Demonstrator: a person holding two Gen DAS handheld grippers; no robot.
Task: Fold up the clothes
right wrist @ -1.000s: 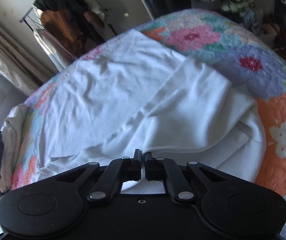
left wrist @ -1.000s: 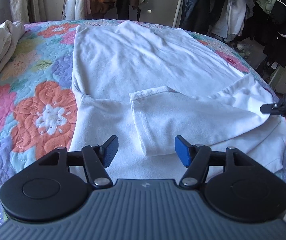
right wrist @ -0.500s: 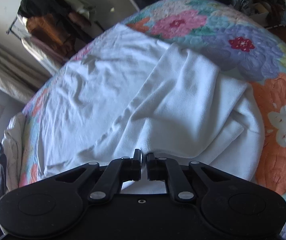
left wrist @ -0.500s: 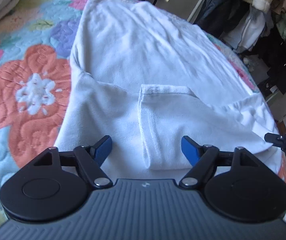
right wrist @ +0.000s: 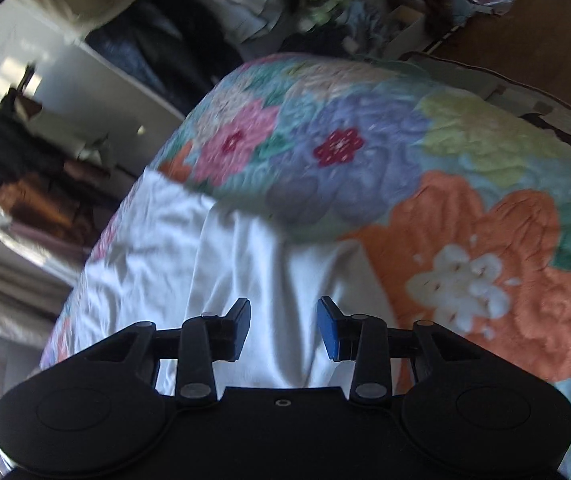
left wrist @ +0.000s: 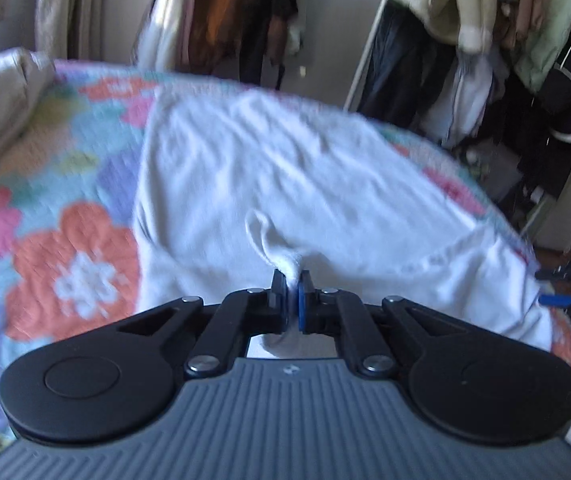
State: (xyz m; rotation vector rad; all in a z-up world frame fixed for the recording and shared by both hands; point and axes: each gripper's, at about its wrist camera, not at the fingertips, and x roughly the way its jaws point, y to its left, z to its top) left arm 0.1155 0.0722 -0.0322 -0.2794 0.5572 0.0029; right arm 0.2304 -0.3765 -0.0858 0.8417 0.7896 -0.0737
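A white T-shirt (left wrist: pixel 285 168) lies spread on the flowered quilt (left wrist: pixel 65 248) of a bed. My left gripper (left wrist: pixel 292 280) is shut on the hem of its folded-in sleeve and lifts that cloth a little off the shirt. My right gripper (right wrist: pixel 284 316) is open and empty, its blue-padded fingers over the shirt's near right part (right wrist: pixel 237 264). It also shows at the right edge of the left wrist view (left wrist: pixel 565 280).
A rack of hanging clothes (left wrist: pixel 485 40) stands behind the bed, more hanging garments (left wrist: pixel 221 12) at the back left. A beige bundle of bedding (left wrist: pixel 1 100) lies at the bed's left. Clutter and wooden floor (right wrist: pixel 525 12) lie past the quilt's far edge.
My left gripper has shut on the sleeve hem and raised it. My right gripper has opened, let go of the shirt and turned towards the quilt's right side.
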